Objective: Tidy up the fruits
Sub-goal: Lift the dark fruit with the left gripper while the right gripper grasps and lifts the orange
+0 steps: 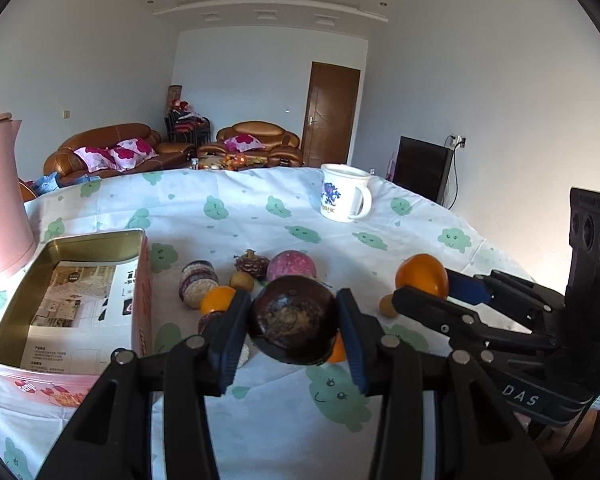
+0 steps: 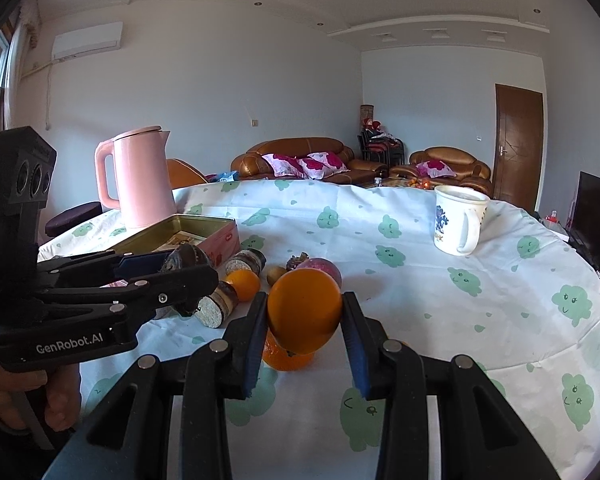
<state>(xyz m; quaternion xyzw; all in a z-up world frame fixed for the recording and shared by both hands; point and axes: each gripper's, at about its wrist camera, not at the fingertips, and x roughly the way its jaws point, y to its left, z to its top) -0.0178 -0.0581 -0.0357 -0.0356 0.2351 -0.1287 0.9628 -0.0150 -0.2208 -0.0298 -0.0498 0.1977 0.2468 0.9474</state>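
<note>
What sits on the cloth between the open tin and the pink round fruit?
In the left wrist view, a cut corn-like roll beside the tin, then a small brown fruit and a dark dried fruit by the pink fruit.

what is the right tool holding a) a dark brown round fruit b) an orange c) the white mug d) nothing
b: the right tool is closed on an orange, lifted clear of the tablecloth; the dark fruit is in the left tool.

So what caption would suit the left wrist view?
Left hand-held gripper clamps a dark round fruit above a table of fruits, beside an open tin.
</note>
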